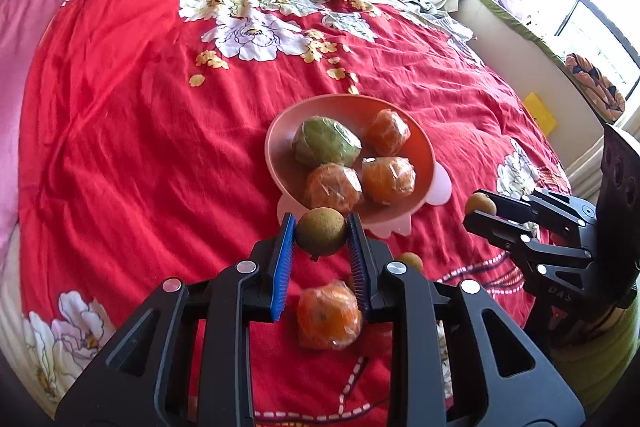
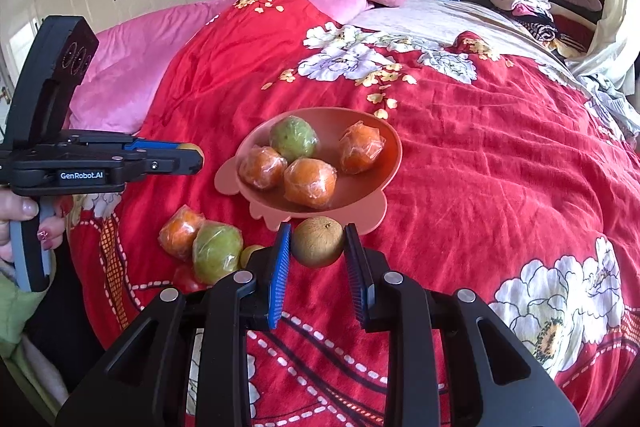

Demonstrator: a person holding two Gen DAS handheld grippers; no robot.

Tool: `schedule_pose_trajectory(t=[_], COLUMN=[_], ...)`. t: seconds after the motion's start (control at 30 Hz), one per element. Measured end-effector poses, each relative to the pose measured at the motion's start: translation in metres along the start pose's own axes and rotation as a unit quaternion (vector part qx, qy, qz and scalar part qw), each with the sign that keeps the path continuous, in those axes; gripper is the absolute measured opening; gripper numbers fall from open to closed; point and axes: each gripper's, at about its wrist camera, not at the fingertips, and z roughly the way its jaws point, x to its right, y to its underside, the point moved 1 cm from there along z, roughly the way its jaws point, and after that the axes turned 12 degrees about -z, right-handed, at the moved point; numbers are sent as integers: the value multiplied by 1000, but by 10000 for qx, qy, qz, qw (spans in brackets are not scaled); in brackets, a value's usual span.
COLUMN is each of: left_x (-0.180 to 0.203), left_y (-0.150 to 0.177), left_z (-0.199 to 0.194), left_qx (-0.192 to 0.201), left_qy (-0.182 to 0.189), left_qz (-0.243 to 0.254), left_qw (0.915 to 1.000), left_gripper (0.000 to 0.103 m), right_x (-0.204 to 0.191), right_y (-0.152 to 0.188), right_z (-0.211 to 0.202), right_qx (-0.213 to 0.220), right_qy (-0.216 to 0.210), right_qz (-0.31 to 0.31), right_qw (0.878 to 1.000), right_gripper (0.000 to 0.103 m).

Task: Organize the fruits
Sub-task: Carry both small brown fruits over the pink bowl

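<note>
Left gripper [image 1: 321, 233]: fingers [image 1: 282, 247] narrowly parted, clamped on a brown fruit [image 1: 321, 231], held above the bedspread [image 1: 140, 131] just short of the bowl [image 1: 280, 147]. Right gripper [image 2: 318, 243]: fingers [image 2: 357, 263] likewise clamped on a second brown fruit [image 2: 318, 242], level, near the bowl rim. Bowl: four wrapped fruits inside. Loose wrapped orange [image 1: 329, 315] on bedspread below left gripper.

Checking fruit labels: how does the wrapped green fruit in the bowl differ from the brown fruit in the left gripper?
The wrapped green fruit is green, film-covered and lies in the pink bowl beside three wrapped oranges. The brown fruit is dull brown, bare, looks smaller, and is clamped between the fingers of the left gripper, near the bowl's front rim. Both are roundish.
</note>
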Motion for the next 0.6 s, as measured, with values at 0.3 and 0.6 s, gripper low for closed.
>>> schedule_pose_trajectory(t=[0.3, 0.6], left_x=[-2, 2], left_y=[-20, -36], left_z=[15, 37], left_qx=[-2, -83], left_qy=[-81, -227], left_qz=[10, 152], left_qw=[10000, 9996], left_gripper=[19, 19], right_x=[9, 17], right_y=[-8, -17], right_z=[3, 15], right_qx=[46, 23], right_qy=[42, 58], right_qz=[26, 35], right_qw=[10000, 10000], right_gripper=[25, 25])
